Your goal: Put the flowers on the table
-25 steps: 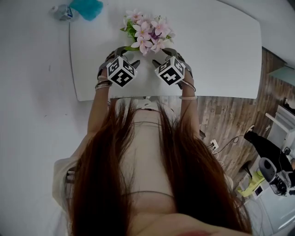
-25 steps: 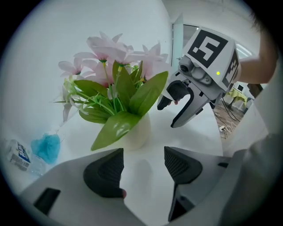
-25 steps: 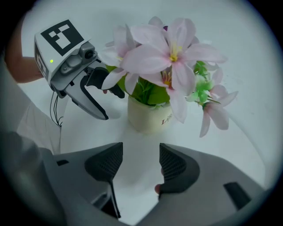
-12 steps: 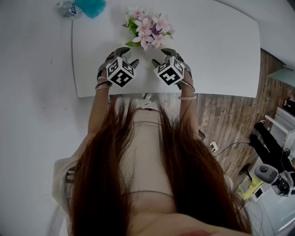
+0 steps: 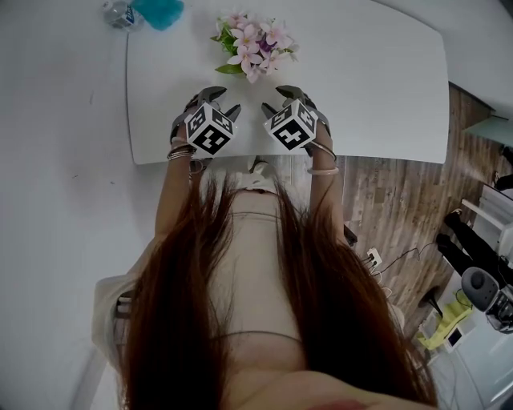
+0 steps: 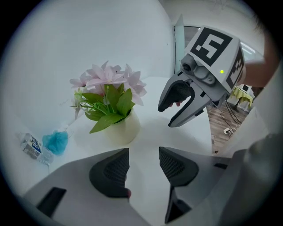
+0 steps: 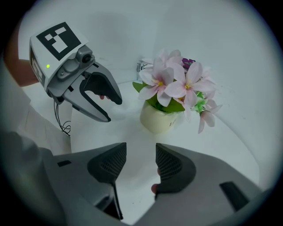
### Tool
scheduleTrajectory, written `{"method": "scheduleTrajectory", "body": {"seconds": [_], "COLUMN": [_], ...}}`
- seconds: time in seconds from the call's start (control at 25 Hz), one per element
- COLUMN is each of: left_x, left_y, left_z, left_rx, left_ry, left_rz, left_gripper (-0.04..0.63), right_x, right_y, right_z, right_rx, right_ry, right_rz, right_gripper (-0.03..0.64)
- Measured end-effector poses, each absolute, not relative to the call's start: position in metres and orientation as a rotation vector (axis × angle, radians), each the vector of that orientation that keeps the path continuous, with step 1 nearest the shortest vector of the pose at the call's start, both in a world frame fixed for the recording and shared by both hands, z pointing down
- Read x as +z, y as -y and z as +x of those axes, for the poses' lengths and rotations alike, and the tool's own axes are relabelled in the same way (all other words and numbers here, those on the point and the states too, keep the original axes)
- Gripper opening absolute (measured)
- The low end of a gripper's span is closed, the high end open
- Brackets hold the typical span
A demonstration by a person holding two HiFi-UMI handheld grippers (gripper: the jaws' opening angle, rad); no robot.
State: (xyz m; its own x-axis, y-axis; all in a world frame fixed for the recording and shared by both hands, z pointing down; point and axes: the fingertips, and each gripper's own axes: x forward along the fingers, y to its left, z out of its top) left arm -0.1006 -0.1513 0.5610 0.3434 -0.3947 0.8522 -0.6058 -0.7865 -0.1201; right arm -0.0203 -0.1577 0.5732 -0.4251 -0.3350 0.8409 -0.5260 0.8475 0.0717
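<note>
A cream pot of pink flowers [image 5: 254, 46] stands upright on the white table [image 5: 377, 88], near its far edge; it also shows as the flower pot [image 6: 120, 128] and the flower pot [image 7: 159, 118]. My left gripper [image 5: 224, 100] hangs over the table short of the pot, and so does my right gripper [image 5: 272, 98]. Both pairs of jaws are closing with a gap left and nothing between them. In the left gripper view my left gripper [image 6: 143, 165] points at bare table; in the right gripper view my right gripper [image 7: 140, 164] does too.
A blue fluffy object [image 5: 156, 11] and a small plastic bottle [image 5: 118, 12] lie beyond the table's far left corner. Wooden floor [image 5: 393, 208] and some equipment [image 5: 485, 292] lie to the right. The person's long hair hangs below the grippers.
Both grippers have drawn back from the flower pot toward the person, leaving it standing alone. Their jaws have narrowed.
</note>
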Motion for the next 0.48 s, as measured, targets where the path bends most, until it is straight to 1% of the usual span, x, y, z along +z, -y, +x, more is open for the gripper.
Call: {"method": "scheduleTrajectory", "body": {"seconds": [0.48], "left_x": [0.55], "left_y": [0.127], "left_z": [-0.094], "left_rx": [1.403], "left_ry": [0.945], "left_rz": [2.405], "left_gripper": [0.195], "right_x": [0.56], "right_y": [0.137], "right_z": [-0.02], "right_rx": [0.21], "right_ry": [2.071], "right_rz": [0.662], "right_gripper": [0.202]}}
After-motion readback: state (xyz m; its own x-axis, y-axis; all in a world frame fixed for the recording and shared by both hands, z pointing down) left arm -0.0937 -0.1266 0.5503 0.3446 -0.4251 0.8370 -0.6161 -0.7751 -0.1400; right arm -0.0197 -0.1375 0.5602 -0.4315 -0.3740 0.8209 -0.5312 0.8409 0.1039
